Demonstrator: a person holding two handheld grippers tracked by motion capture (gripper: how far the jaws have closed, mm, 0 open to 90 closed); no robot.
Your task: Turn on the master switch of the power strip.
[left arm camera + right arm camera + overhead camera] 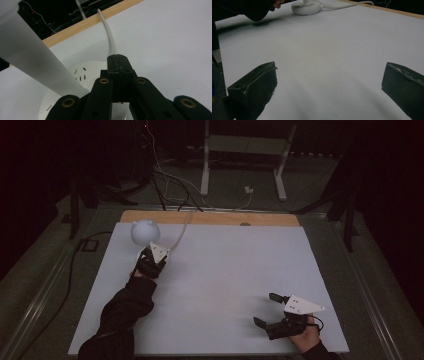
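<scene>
lamp (145, 232) sitting far-left on worktop (225, 270), base right under L gripper (151, 257) | L gripper pressed together over base, cord running away | R gripper (266, 310) spread, idling well apart near-right

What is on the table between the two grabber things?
Nothing: the high view shows bare white table between the left gripper and the right gripper.

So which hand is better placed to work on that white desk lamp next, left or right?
Left. Its tongs sit shut right over the lamp's round base, beside the white cord. The right tongs hang open at the table's near corner.
</scene>
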